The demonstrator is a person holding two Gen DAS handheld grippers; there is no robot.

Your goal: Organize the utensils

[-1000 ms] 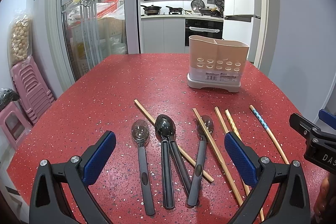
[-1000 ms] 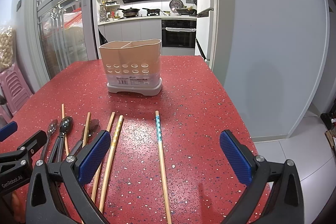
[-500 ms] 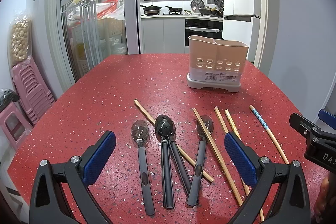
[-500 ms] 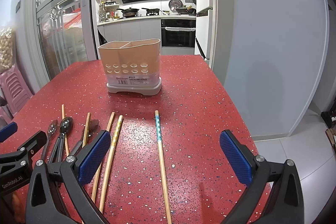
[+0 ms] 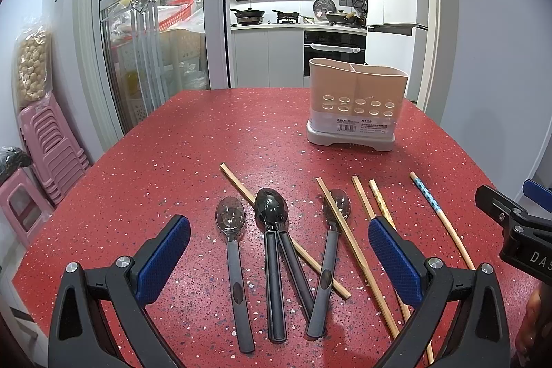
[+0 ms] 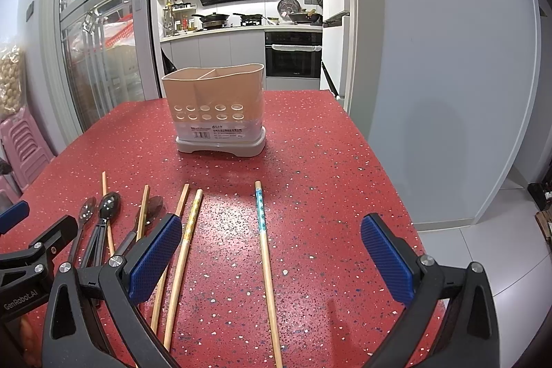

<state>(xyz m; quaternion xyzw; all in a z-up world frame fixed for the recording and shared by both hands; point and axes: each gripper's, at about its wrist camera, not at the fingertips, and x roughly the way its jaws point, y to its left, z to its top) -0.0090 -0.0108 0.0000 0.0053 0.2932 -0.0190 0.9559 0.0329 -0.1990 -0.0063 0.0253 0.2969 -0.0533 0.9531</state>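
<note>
A beige two-compartment utensil holder [image 5: 357, 104] [image 6: 217, 109] stands upright toward the far side of the red speckled table. Several dark spoons [image 5: 272, 250] [image 6: 103, 223] lie side by side in front of my left gripper [image 5: 279, 259], which is open above them with nothing between its blue pads. Several wooden chopsticks [image 5: 348, 240] [image 6: 181, 250] lie among and to the right of the spoons. One blue-patterned chopstick [image 6: 264, 247] [image 5: 438, 212] lies apart, between the fingers of my open right gripper [image 6: 270, 261].
The red table [image 5: 172, 161] ends at a rounded edge on the left and right. Pink stacked stools [image 5: 45, 140] stand on the floor at the left. A glass sliding door [image 5: 145, 40] and a kitchen lie behind the table. A grey wall [image 6: 431, 57] is at the right.
</note>
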